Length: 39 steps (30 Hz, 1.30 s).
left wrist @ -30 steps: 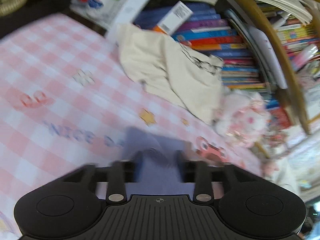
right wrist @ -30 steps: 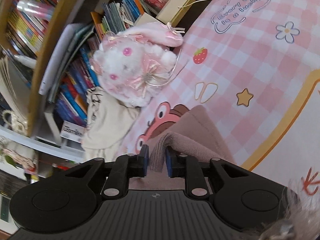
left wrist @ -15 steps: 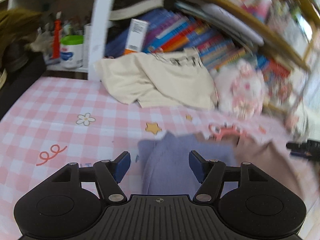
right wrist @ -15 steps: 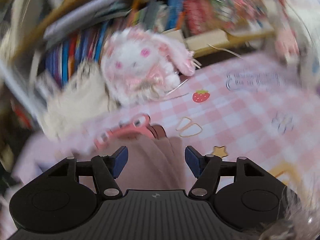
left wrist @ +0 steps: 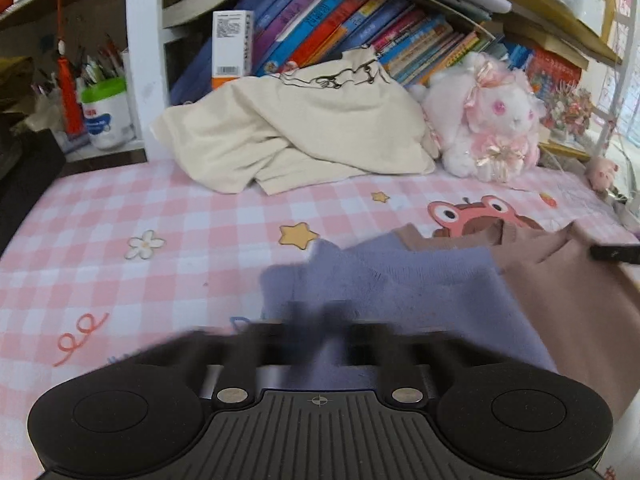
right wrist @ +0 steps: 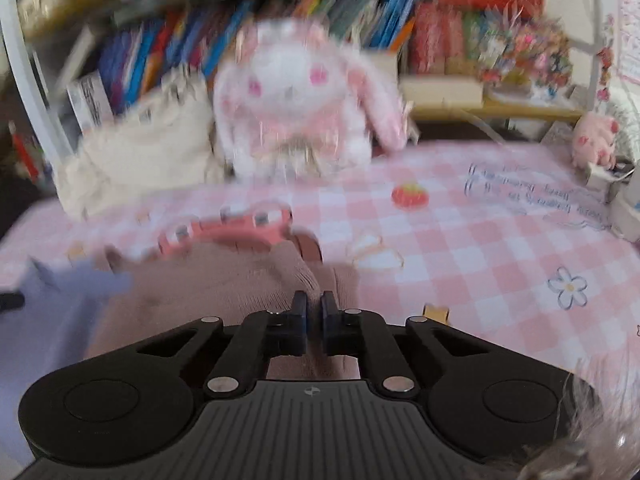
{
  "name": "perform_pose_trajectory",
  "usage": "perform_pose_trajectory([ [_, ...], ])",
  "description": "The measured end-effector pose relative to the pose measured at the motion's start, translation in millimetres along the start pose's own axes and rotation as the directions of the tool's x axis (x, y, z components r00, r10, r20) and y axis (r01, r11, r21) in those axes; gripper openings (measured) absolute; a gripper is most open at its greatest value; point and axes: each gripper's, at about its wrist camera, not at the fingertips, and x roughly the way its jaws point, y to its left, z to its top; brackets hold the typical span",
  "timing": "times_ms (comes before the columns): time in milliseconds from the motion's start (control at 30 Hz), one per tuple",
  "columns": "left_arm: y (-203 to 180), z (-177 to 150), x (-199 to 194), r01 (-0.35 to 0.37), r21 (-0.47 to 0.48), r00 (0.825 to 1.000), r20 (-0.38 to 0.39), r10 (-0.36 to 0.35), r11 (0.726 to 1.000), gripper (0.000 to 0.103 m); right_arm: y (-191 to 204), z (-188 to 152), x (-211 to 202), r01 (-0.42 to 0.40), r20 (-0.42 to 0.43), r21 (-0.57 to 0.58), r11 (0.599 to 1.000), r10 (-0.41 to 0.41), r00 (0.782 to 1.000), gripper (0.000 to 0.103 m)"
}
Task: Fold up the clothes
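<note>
Near the front edge of the pink checked surface (left wrist: 168, 216) lies a garment, its purple part (left wrist: 400, 292) left and brown part (right wrist: 224, 280) right. The left tool (left wrist: 316, 320), blurred, is closed on the purple cloth. The right tool (right wrist: 313, 312) pinches a brown fold. Toward the back edge lie a cream garment (left wrist: 304, 128) and a plush rabbit (left wrist: 488, 120).

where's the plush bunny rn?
The white-and-pink plush bunny sits at the back of the pink checked sheet against the bookshelf, right of centre in the left wrist view, touching the crumpled cream garment.
</note>
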Motion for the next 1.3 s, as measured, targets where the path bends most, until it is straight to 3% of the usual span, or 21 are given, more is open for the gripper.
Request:
perform_pose_trajectory([
  [100,12,2,-9,0.032,-0.110,0.999,0.048,-0.026,0.993,0.004,-11,2,-21,-0.018,0.082,0.125,0.992,0.008,0.997,0.007],
  [133,16,3,-12,0.042,-0.145,0.998,0.061,-0.034,0.989,0.004,-14,0,-17,-0.014,0.065,0.143,0.990,0.005,0.998,0.007],
  [267,17,-4,26,0.000,-0.132,0.997,-0.079,-0.011,0.991,0.005,-21,-6,22,0.043,-0.088,0.125,0.991,-0.032,0.996,0.009],
  [400,21,-8,23,-0.002,-0.155,0.998,-0.066,-0.008,0.988,0.012,-23,-2,24,0.055,-0.094,0.118,0.992,-0.044,0.995,0.019],
  [600,27,-3,10,0.014,-0.185,0.999,-0.029,-0.020,0.983,0.019,-37,-1,10,0.008,-0.076,0.170,0.985,0.005,0.997,0.021],
  [633,26,-2,13,0.016,-0.188,0.999,-0.040,-0.024,0.982,0.019,-36,-1,12,0.005,-0.084,0.168,0.986,0.009,0.996,0.020],
  [700,23,-2,20,0.008,-0.172,0.997,-0.074,-0.021,0.985,0.019,-33,0,11,-0.017,-0.071,0.160,0.987,0.028,0.997,0.008],
  [833,18,-6,19,0.028,-0.146,0.998,-0.055,-0.036,0.989,0.007,-25,3,4,-0.068,-0.019,0.139,0.988,0.072,0.997,0.007],
  [967,28,-11,24,0.017,-0.213,0.997,-0.070,-0.033,0.977,0.006,-24,0,18,0.023,-0.086,0.127,0.992,-0.012,0.996,0.006],
  [1100,22,-9,25,-0.007,-0.177,0.997,-0.079,-0.007,0.984,0.007,-24,-3,28,0.041,-0.103,0.119,0.992,-0.029,0.994,0.008],
  [1167,23,-9,23,-0.014,-0.176,0.997,-0.076,0.001,0.984,0.011,-26,0,27,0.033,-0.118,0.123,0.992,-0.019,0.993,0.011],
  [1233,24,-9,17,-0.010,-0.191,0.998,-0.060,-0.002,0.981,0.011,-30,3,24,0.022,-0.137,0.134,0.991,-0.004,0.991,0.028],
  [1300,25,-9,8,0.002,-0.205,0.999,-0.038,-0.010,0.979,0.013,-33,2,15,0.009,-0.136,0.145,0.989,0.011,0.991,0.032],
])
